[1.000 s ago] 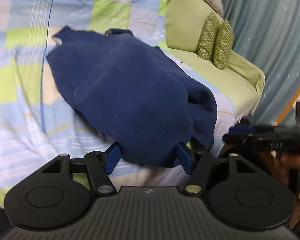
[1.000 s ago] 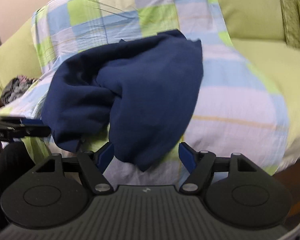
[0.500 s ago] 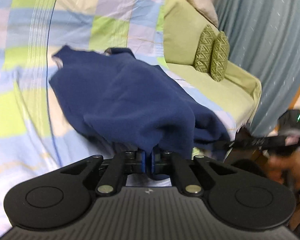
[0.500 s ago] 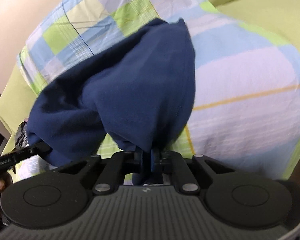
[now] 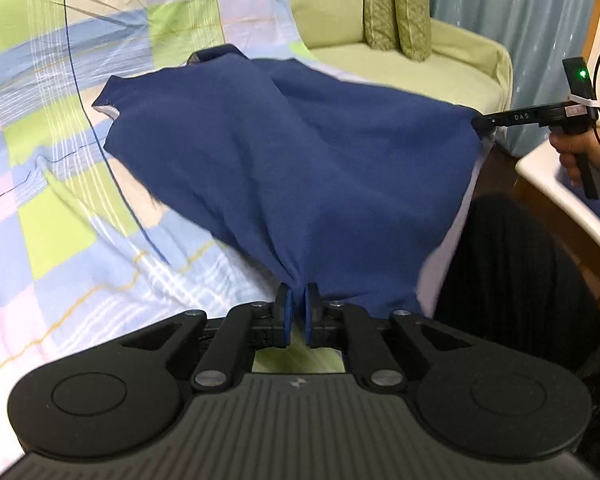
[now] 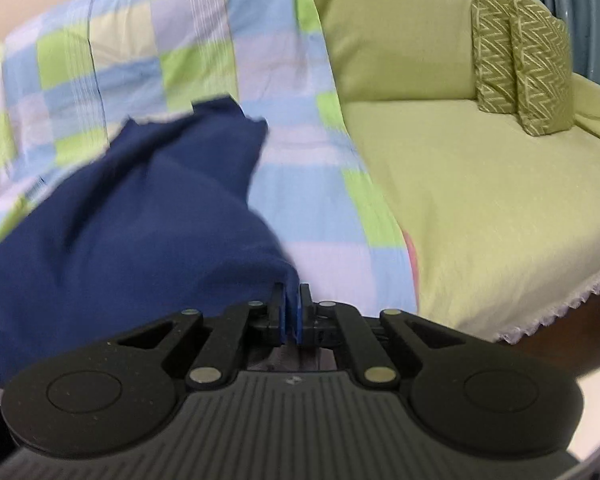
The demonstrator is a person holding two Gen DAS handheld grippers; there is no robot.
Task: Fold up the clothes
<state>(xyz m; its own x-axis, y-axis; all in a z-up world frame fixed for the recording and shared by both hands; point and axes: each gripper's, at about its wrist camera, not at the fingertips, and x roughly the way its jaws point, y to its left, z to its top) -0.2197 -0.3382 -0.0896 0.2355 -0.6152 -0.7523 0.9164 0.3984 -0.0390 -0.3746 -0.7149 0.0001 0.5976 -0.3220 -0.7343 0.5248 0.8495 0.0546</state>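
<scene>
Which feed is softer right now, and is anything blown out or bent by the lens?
Right wrist view: softer, navy cloth smeared at its edges, patchwork sheet hazy. Left wrist view: sharper, sheet lines bowed by the fisheye, some blur near the left gripper. No glare in either.

Bare sofa seat [image 6: 460, 200]; cushions [image 6: 520, 60] behind

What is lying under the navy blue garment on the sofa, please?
Under the navy garment lies a checked sheet in blue, green and lilac, spread over the green sofa. Whatever sits directly beneath the cloth's middle is covered and cannot be seen.
</scene>
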